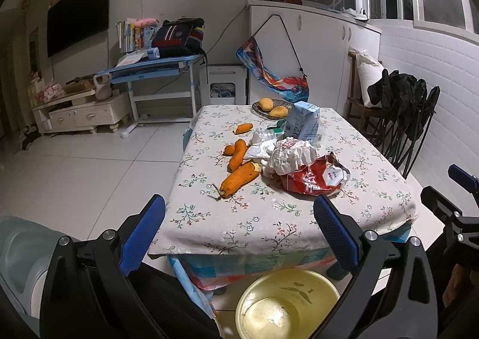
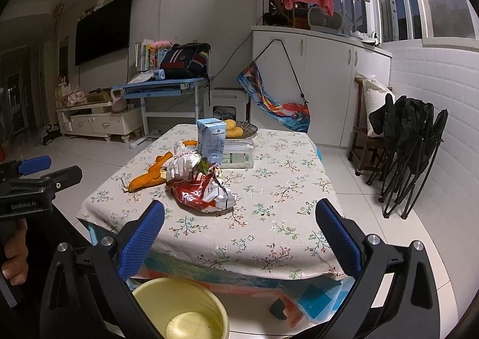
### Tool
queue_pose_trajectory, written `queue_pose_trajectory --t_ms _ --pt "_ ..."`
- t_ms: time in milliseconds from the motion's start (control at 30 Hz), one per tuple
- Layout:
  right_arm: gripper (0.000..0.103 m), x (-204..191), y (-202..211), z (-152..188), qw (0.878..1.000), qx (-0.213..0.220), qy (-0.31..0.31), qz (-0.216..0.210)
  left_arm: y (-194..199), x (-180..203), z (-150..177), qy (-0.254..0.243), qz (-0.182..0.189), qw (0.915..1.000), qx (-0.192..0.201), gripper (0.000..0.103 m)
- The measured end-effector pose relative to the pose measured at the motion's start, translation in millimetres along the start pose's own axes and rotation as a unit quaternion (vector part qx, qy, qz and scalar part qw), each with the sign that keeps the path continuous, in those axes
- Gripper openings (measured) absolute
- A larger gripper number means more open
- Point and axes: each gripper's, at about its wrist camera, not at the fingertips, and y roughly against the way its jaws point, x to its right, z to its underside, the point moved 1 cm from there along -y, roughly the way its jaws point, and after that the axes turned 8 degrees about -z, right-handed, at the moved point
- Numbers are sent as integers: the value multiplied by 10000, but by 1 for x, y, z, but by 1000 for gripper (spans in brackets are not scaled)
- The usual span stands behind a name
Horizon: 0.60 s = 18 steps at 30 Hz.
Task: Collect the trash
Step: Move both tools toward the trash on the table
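Note:
Trash lies on a floral-clothed table (image 1: 269, 219) (image 2: 269, 219): a crumpled red snack bag (image 1: 314, 178) (image 2: 203, 193), crumpled white paper (image 1: 292, 154) (image 2: 182, 163), orange peel pieces (image 1: 239, 178) (image 2: 146, 178), a blue milk carton (image 1: 304, 123) (image 2: 211, 141) and a clear plastic box (image 2: 239, 153). A yellow bucket (image 1: 287, 303) (image 2: 179, 309) stands on the floor under the table's near edge. My left gripper (image 1: 239, 237) is open, short of the table and above the bucket. My right gripper (image 2: 239, 241) is open too, holding nothing.
A plate of mangoes (image 1: 271, 107) (image 2: 236, 128) sits at the table's far end. Folded black chairs (image 2: 410, 153) lean on the right wall. A blue desk (image 1: 155, 69) and white cabinet (image 2: 314, 81) stand behind. A hand (image 2: 13, 252) holds the left gripper's handle.

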Motion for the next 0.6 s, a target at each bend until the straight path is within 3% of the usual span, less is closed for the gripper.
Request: queue_pose_trajectory --t_ms 600 --pt "97 1 -1 -1 9999 -39 -83 -115 -4 -4 1 66 -28 9999 -114 96"
